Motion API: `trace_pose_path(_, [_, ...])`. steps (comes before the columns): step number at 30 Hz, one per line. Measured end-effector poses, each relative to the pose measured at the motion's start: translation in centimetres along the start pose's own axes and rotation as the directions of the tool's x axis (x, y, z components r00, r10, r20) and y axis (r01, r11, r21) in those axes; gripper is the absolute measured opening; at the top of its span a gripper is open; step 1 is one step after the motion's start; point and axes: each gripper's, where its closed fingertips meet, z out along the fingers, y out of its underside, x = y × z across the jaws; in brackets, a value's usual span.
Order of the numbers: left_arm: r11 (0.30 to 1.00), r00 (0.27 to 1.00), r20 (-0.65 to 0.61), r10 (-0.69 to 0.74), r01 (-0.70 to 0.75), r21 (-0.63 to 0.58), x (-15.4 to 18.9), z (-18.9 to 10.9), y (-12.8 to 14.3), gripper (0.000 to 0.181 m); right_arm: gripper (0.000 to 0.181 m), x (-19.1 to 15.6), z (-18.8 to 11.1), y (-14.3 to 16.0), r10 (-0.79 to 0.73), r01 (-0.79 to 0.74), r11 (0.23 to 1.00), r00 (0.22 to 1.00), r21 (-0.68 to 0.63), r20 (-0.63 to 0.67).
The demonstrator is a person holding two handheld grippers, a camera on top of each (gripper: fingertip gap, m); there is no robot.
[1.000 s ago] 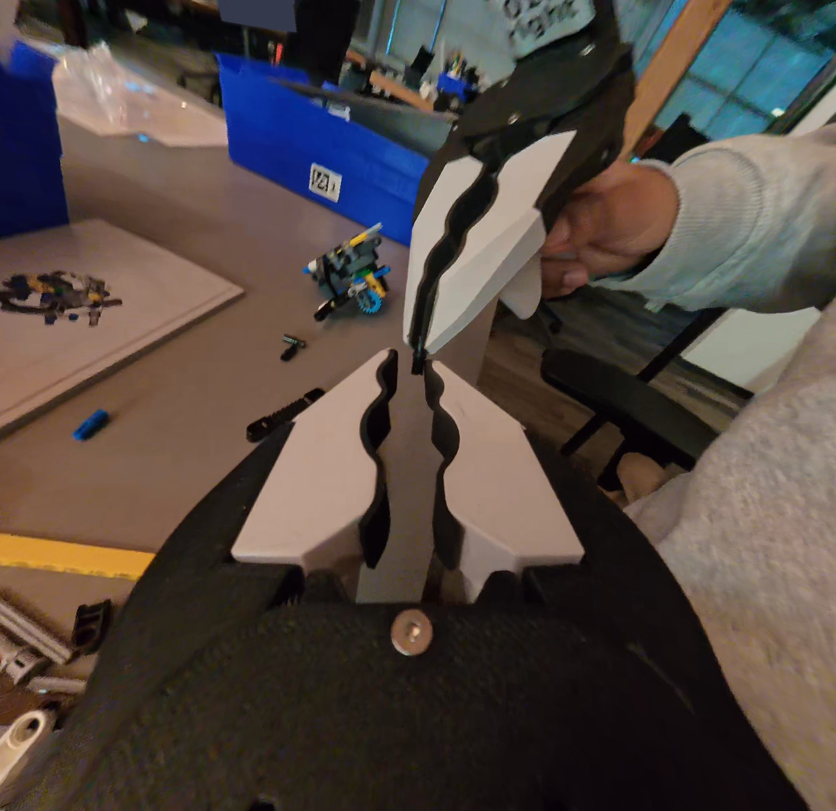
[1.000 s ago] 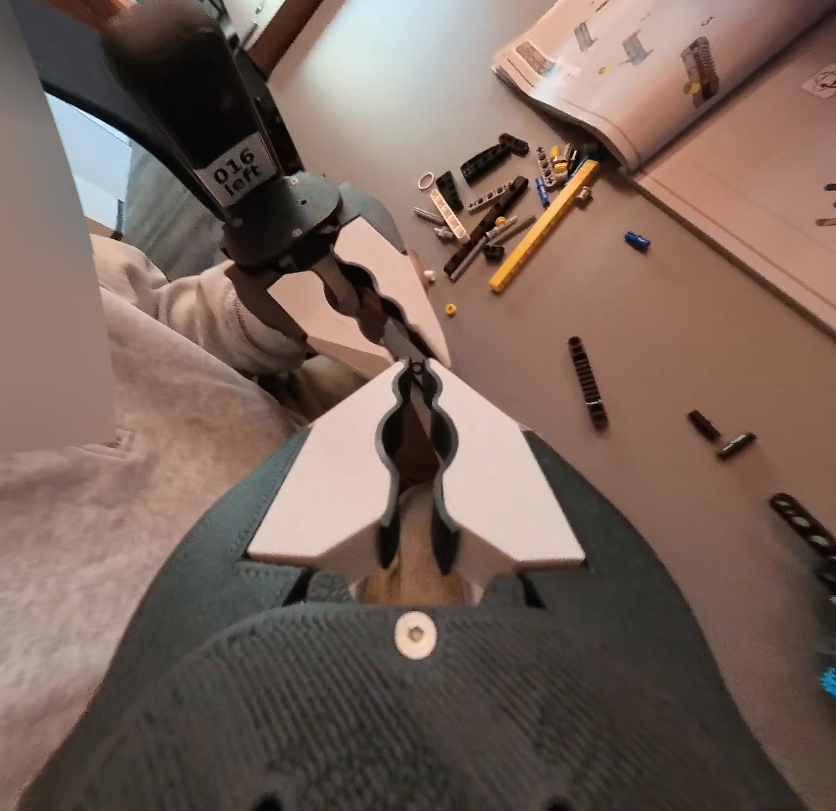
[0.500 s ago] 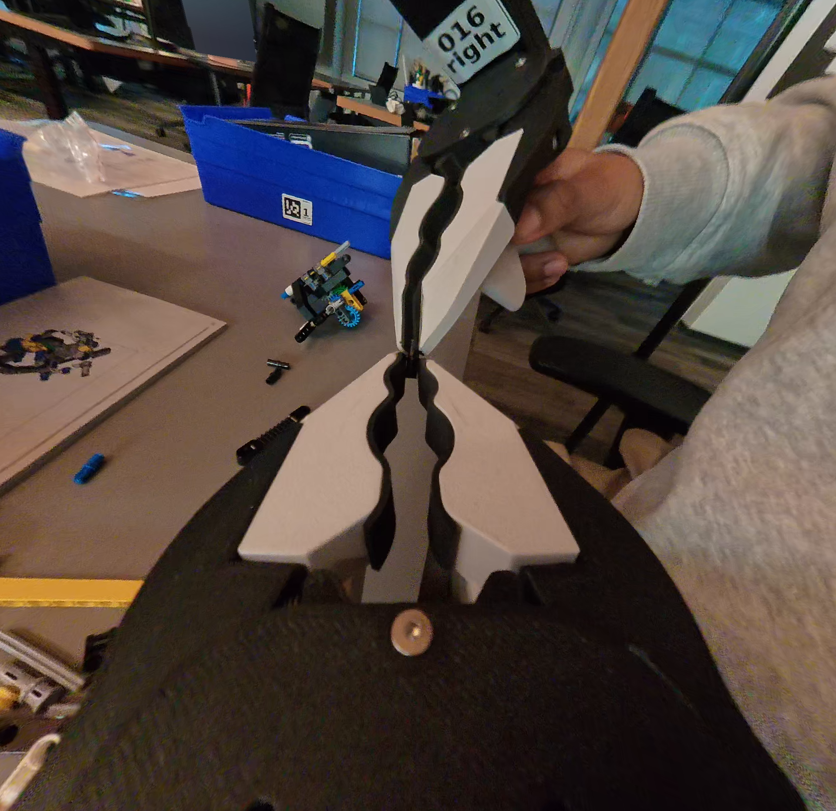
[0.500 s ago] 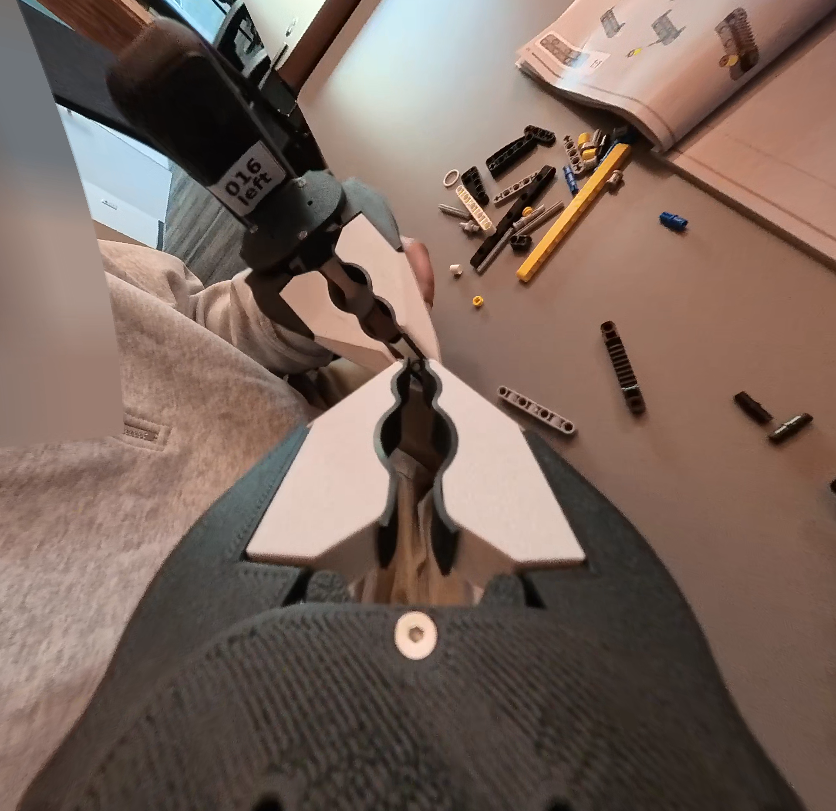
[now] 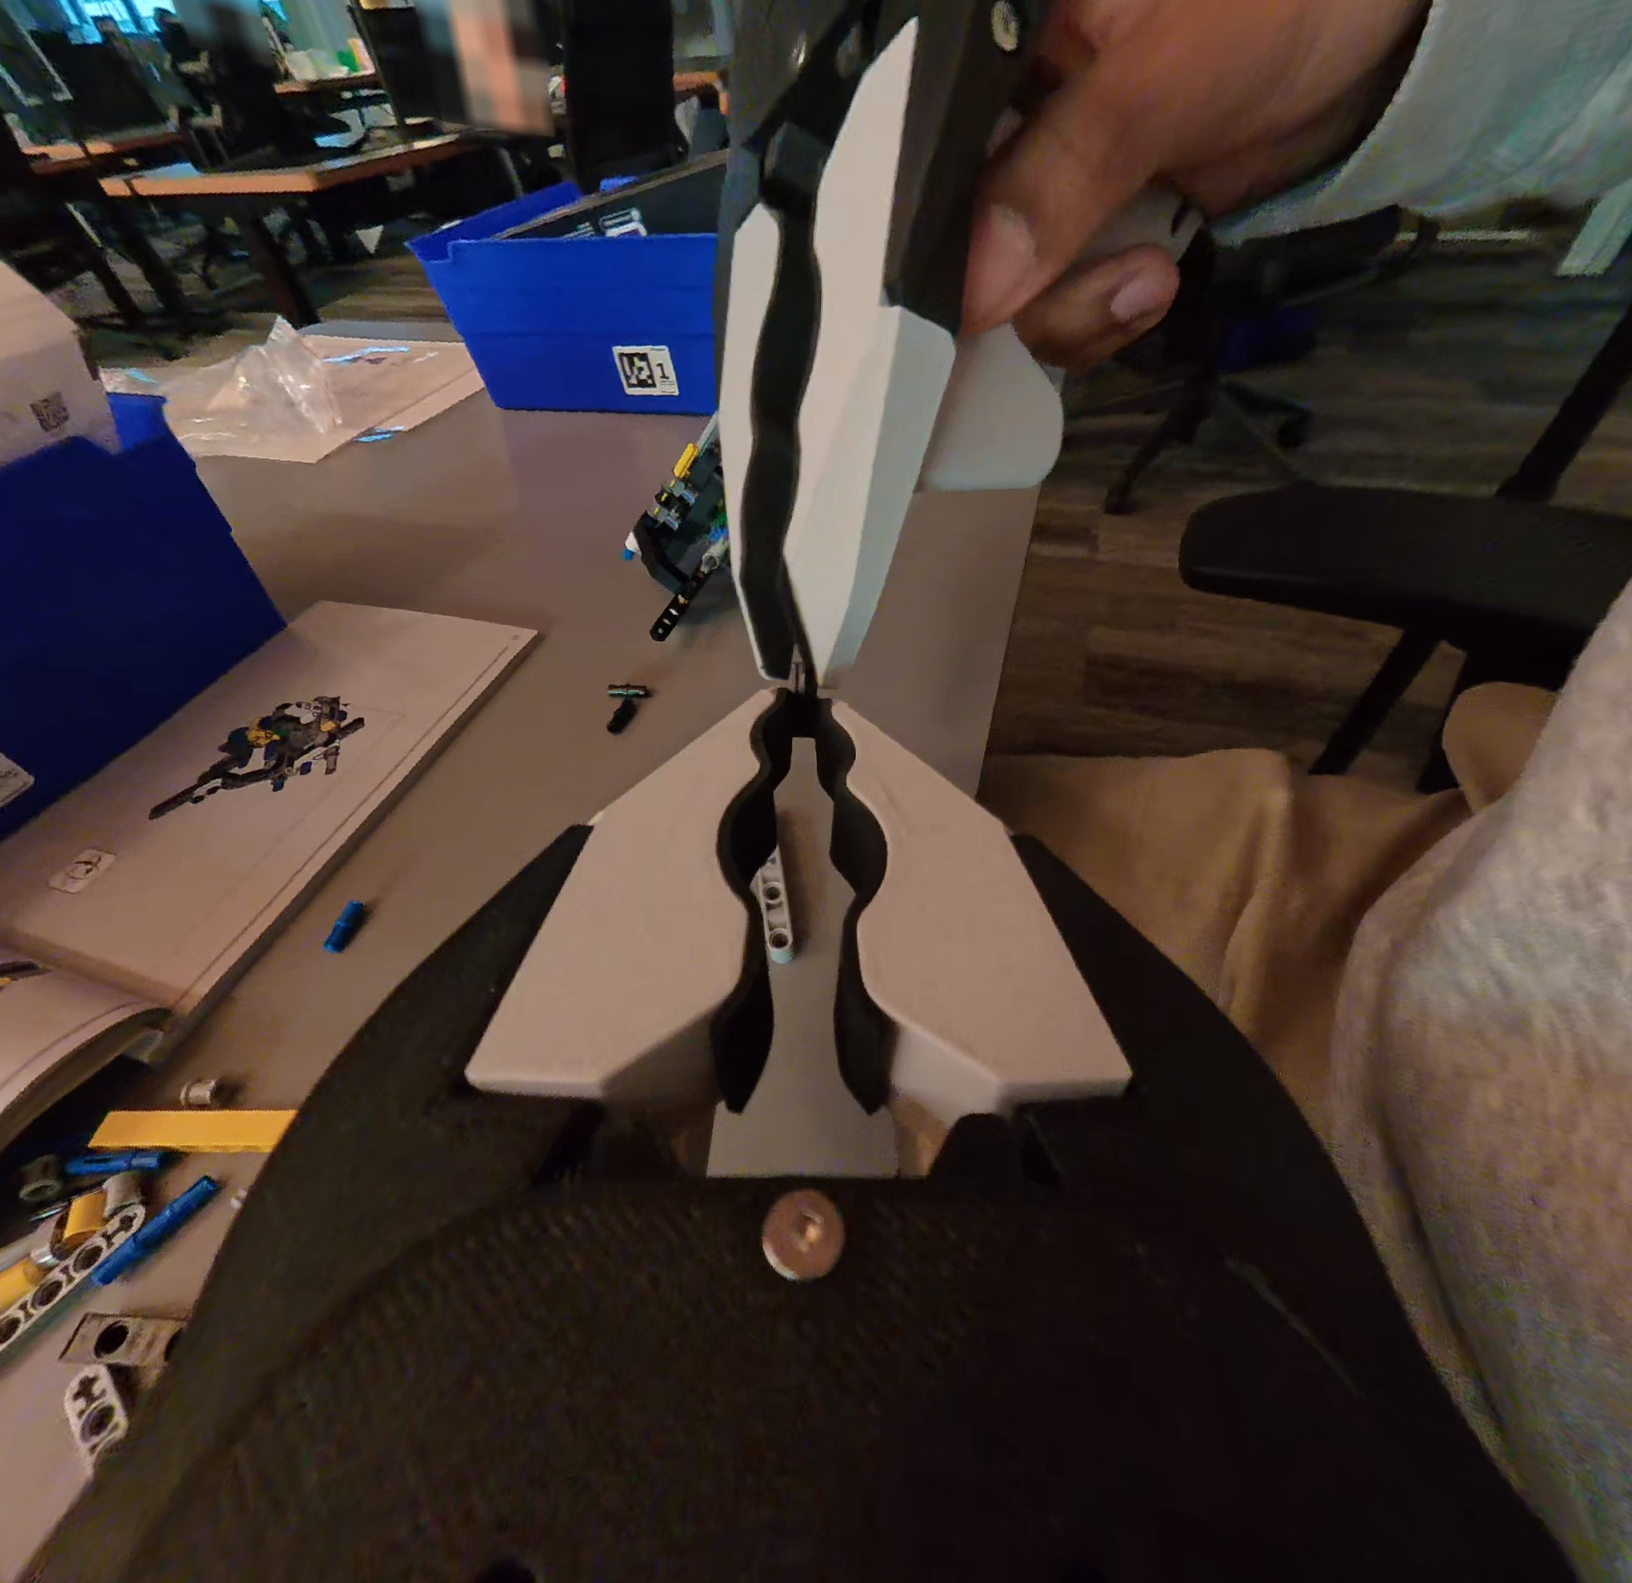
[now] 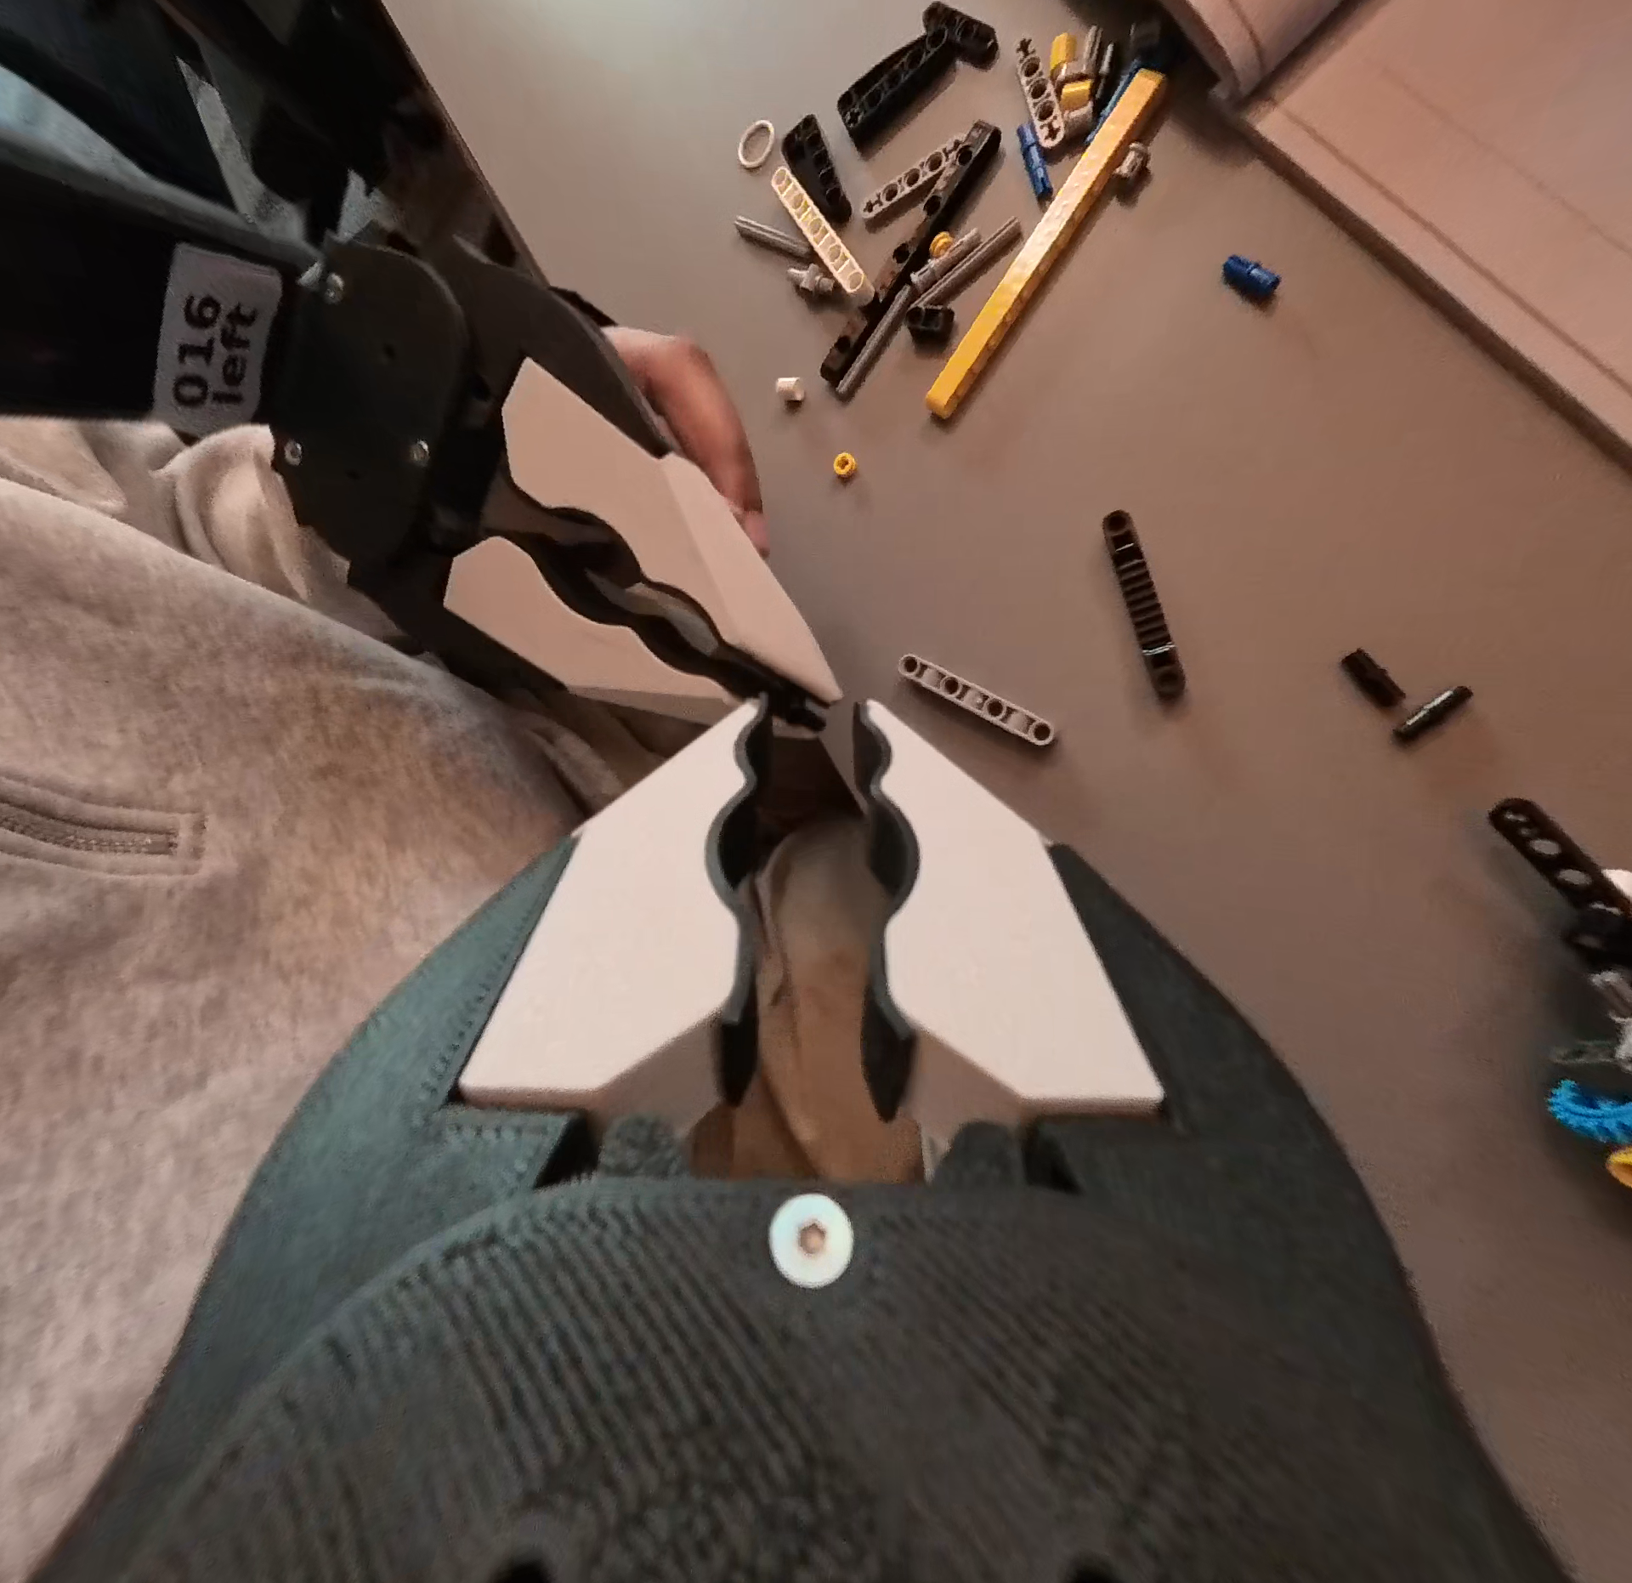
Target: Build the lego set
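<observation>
My left gripper (image 5: 799,701) is shut on a small black lego pin (image 5: 800,691), held in the air off the table's near edge. My right gripper (image 5: 793,668) comes down from above, tip to tip with it. In the right wrist view my right gripper (image 6: 808,712) has its jaws a little apart around the pin (image 6: 793,712), and the left gripper (image 6: 811,700) reaches in from the left. A grey holed beam (image 6: 976,700) lies on the table just beyond; it also shows between my left fingers (image 5: 777,909). The partly built model (image 5: 684,525) stands farther back.
On the grey table (image 6: 1325,1011) lie a black toothed rack (image 6: 1142,604), two black pins (image 6: 1371,677), a blue pin (image 6: 1251,275), a yellow beam (image 6: 1051,247) and a pile of parts (image 6: 918,189). An instruction booklet (image 5: 265,746), blue bins (image 5: 574,304) and a chair (image 5: 1413,551) are around. Only a small space, under 4 cm, lies between the two pairs of fingers.
My left gripper closed on the black pin that the right gripper held. The right gripper's jaws have parted slightly. Both grippers shifted, and the grey beam now lies on the table.
</observation>
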Motion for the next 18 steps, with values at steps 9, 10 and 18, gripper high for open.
trace_pose_path(9, [1.000, 1.000, 0.018, 0.008, -0.008, 0.002, -0.3, -0.1, 0.0, 0.002, 0.003, -0.4, 0.3, -0.1, 0.134, -0.137, 0.990, 0.984, 0.020, 0.115])
trace_pose_path(10, [1.000, 1.000, 0.017, 0.004, -0.004, 0.004, -0.3, -0.1, 0.0, 0.003, 0.003, -0.4, 0.2, -0.1, 0.145, -0.150, 0.988, 0.980, 0.028, 0.133])
trace_pose_path(18, [0.970, 0.970, -0.094, -0.224, 0.231, 0.071, -0.4, -0.5, -0.9, 0.014, 0.002, -1.1, -0.8, -1.3, -0.047, 0.026, 0.987, 0.991, 0.161, 0.128])
